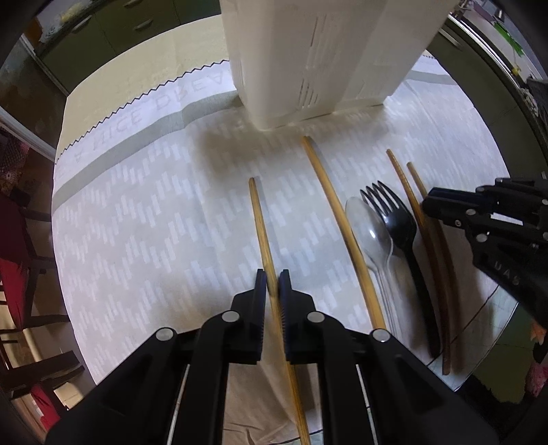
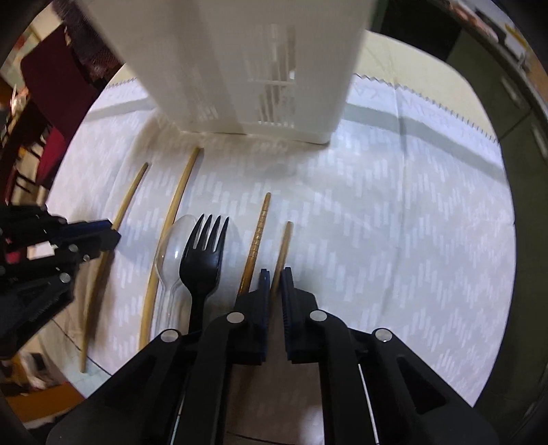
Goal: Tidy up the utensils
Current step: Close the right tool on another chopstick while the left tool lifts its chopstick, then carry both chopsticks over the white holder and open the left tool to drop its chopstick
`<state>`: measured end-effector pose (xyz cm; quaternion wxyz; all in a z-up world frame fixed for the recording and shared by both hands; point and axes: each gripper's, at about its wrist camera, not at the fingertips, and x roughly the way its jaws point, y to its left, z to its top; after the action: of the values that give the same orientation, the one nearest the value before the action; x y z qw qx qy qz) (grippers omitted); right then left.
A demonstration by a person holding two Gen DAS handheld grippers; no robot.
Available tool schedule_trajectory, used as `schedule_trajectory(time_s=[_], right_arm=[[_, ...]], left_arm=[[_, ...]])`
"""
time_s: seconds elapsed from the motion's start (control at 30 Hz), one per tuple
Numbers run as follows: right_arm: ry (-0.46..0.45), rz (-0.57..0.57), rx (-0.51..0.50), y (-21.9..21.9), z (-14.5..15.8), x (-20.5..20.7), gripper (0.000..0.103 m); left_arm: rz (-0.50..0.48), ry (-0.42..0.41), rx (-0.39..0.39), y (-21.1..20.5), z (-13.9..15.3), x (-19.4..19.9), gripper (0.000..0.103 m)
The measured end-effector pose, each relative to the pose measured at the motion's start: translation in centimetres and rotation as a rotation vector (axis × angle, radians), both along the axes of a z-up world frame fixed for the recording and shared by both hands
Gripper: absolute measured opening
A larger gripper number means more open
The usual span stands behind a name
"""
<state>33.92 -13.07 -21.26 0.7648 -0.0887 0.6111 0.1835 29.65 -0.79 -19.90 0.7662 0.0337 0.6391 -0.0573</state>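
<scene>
My left gripper (image 1: 272,287) points down at the cloth and is shut on a light wooden chopstick (image 1: 258,219); in the right wrist view it (image 2: 114,232) shows at the left edge on that chopstick (image 2: 133,195). My right gripper (image 2: 274,277) is shut on the rightmost brown chopstick (image 2: 284,246), and its tip (image 1: 428,205) enters the left wrist view from the right. Between them lie a second light chopstick (image 2: 181,198), a clear plastic spoon (image 2: 171,246), a black plastic fork (image 2: 205,253) and a ribbed brown chopstick (image 2: 258,232). A white slotted utensil holder (image 2: 239,68) stands behind them.
A white patterned cloth (image 1: 154,222) covers the table, with a zigzag edge at the back. Dark chairs with red cushions (image 1: 20,260) stand off the table's left side. Green cabinets (image 1: 113,30) lie beyond the far edge.
</scene>
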Motion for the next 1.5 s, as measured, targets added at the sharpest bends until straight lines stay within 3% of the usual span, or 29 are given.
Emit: schedule_trajectory(time_s=[0.03,0.17,0.23,0.27,0.37,0.63,0.93,1.5], right_arm=[[0.002,-0.008,0.011,-0.3,0.0,0.1,0.006],[-0.033,-0.022,0.088,-2.2,1.7,-0.1,0.006],[-0.083,-0.024,0.116,-3.1,3.4,-0.7,0.006],[-0.104,-0.026,0.13,-3.7,4.2,-1.1,0.006],[-0.152,-0.026,0.179,-5.3,6.6,-2.4,0.006],[-0.206,-0.014,0.269,-8.2,9.2,-4.8,0.006],[-0.302,-0.016,0.33,-10.8,13.1,-7.1,0.006],[-0.401,0.007,0.374,-12.5,16.8,-10.5,0.006]], left_arm=[[0.003,0.003,-0.003,0.0,0.0,0.2,0.011],[-0.008,0.018,-0.023,-1.0,-0.2,1.3,0.034],[-0.029,0.004,0.016,-1.8,-0.3,1.4,0.034],[-0.03,-0.003,0.03,-2.0,-0.2,1.5,0.032],[0.003,0.003,0.017,-1.5,-0.1,1.9,0.006],[0.031,-0.006,0.007,-1.3,0.2,1.6,0.006],[0.003,-0.168,-0.001,-0.4,7.1,-3.4,0.006],[-0.058,-0.398,-0.052,-1.1,17.7,-9.6,0.005]])
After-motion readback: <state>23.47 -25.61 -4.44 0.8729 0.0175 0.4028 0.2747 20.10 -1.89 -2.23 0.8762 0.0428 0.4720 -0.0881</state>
